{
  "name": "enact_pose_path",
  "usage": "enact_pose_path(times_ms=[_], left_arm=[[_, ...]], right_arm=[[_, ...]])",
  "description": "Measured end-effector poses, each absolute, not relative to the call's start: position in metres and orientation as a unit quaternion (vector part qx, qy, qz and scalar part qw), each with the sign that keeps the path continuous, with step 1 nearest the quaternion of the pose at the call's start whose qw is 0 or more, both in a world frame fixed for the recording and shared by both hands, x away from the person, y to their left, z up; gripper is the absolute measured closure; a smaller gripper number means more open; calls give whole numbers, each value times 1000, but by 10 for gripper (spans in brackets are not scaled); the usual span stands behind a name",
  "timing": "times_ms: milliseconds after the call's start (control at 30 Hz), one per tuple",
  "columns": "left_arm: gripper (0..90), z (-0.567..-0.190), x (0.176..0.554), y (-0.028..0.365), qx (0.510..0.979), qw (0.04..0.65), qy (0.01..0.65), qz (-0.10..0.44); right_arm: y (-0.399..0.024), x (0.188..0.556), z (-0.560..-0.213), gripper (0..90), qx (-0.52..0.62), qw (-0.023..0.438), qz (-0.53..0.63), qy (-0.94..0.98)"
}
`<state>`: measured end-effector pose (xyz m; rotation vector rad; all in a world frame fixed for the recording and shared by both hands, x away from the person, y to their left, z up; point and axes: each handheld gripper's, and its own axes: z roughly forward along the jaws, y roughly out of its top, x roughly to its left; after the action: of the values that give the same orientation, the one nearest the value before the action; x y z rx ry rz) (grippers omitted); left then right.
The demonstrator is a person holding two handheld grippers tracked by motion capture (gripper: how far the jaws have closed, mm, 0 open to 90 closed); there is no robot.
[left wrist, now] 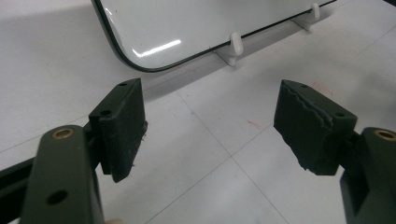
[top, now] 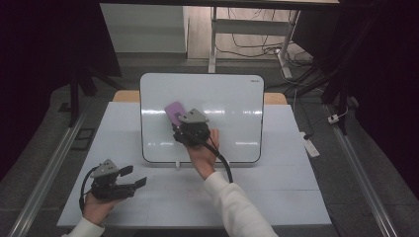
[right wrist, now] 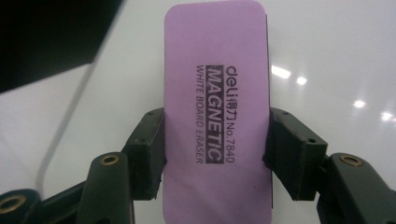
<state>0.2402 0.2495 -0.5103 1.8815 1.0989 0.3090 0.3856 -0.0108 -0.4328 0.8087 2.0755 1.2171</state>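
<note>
A person at a white table (top: 276,197) presses a purple eraser (top: 174,111) flat against a glossy whiteboard (top: 227,98), the right gripper (top: 184,123) pinching the block by its two long edges. In the right gripper view the eraser (right wrist: 217,116) is a smooth, matte rectangle with rounded corners, printed in dark letters "deli", "MAGNETIC", "No.7840" and "WHITE BOARD ERASER", and the black, blocky pads (right wrist: 149,154) clamp it at about nine and three o'clock, the right gripper (right wrist: 217,158) closed firmly on it. The board is a rounded-corner panel with a thin dark rim, its shiny face throwing back spots of ceiling light; it stands tilted on small white feet (top: 178,165) at the centre of the table. The eraser sits at roughly ten o'clock from the board's middle, touching its surface. The right hand (top: 203,150), in a white sleeve (top: 237,207), reaches in from six o'clock. At about seven o'clock on the table, well apart from the board, the left hand (top: 96,205) holds the left gripper (top: 136,178) low over the tabletop with its jaws spread and nothing between them. The left gripper view shows the left gripper (left wrist: 210,126) and its dull, dark pads (left wrist: 121,128), one with a ragged, worn edge, above pale tabletop panels lined by faint seams, with the board's curved lower corner (left wrist: 140,60) and one white foot (left wrist: 236,46) at twelve o'clock.
</note>
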Motion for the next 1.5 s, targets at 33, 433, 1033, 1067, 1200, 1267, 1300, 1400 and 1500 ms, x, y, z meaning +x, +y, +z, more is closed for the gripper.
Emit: enact_pose_path(times_ms=[33,433,1033,1067,1200,1267,1300,1400,1500], left_arm=[[255,-510,240,250,762,452,446,125],[255,-511,241,247,764,450,446,125],[251,-508,241,244,759,458,446,126],[251,-508,241,244,758,458,447,125],[251,-507,242,244,757,459,448,123],[251,-507,242,243,756,461,448,122],[250,-507,242,243,756,461,448,123],[249,-505,241,242,753,465,449,123],[247,-502,241,241,748,475,448,115]], right_arm=[[-18,386,-432,409,310,304,456,777],[-115,397,-419,408,386,344,450,728],[-141,334,-435,409,339,229,513,754],[-143,331,-437,409,338,226,515,755],[-148,324,-440,409,334,214,525,753],[-148,321,-441,409,331,211,527,754],[-148,320,-443,408,329,209,527,755],[-147,318,-446,408,329,204,529,755],[-147,316,-450,408,328,198,531,756]])
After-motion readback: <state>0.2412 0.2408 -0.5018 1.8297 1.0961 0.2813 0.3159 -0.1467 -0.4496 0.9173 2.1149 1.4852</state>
